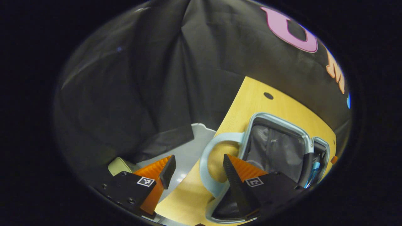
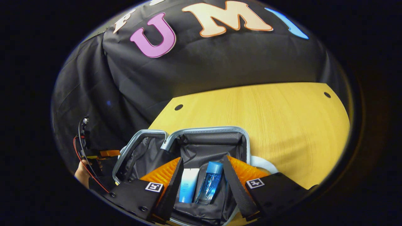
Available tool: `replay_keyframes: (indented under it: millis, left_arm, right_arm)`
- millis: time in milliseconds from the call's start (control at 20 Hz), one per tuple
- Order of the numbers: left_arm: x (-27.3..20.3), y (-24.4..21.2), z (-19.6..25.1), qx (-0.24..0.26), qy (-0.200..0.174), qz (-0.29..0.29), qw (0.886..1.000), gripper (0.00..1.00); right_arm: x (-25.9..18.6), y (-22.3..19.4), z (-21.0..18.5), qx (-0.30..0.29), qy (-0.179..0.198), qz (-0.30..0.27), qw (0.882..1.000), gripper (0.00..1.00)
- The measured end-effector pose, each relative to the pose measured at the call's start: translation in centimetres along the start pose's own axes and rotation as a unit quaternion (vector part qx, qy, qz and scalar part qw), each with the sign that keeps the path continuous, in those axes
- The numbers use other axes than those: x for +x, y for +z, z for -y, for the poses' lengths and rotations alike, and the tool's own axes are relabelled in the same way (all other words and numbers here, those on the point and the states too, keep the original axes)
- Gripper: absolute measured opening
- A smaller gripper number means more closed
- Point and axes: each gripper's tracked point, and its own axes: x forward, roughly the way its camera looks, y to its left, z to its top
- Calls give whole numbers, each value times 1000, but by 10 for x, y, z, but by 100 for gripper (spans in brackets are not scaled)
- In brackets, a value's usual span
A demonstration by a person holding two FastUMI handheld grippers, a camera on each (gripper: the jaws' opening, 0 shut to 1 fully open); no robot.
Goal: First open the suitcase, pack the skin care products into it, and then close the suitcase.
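Open light-blue hard-shell suitcase [image 2: 188, 138] on yellow wooden table [image 2: 282, 125], near its front left corner. Inside the suitcase: white-capped blue tube [image 2: 187, 185], with clear blue glass bottle [image 2: 209, 182] just right of it.

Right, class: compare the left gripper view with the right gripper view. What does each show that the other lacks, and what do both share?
Left gripper view alone: the pale blue suitcase's looped carry handle, a pale green object on the grey floor, and the open left gripper.

Right gripper view alone: a white and blue skin care tube beside a clear blue bottle, lying inside the case between the fingers of the open right gripper; farther off, a hand holding the other gripper.

Both: the open pale blue suitcase with grey lining, on the yellow wooden table.
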Motion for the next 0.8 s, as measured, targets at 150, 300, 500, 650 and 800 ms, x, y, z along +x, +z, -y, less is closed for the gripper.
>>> replay_keyframes:
  millis: [150, 300, 500, 650, 800]
  left_arm:
    - [23, -11, -5, 9, -9, -33, 999, 90]
    - [41, -11, -9, 27, -21, -60, 998, 83]
    - [48, -17, 14, 32, -53, -86, 994, 43]
    - [40, -6, 16, 30, -47, -68, 996, 11]
    - [21, 4, 20, 22, -50, -49, 997, 5]
  right_arm:
    - [-7, 5, -4, -13, -4, 11, 1000, 81]
    - [-9, 3, -4, -20, -10, 9, 1000, 81]
    - [-11, -3, -6, -35, -11, 4, 999, 81]
    - [-16, -3, -6, -41, -11, 7, 999, 81]
    - [-29, 4, -4, -51, -10, 22, 998, 81]
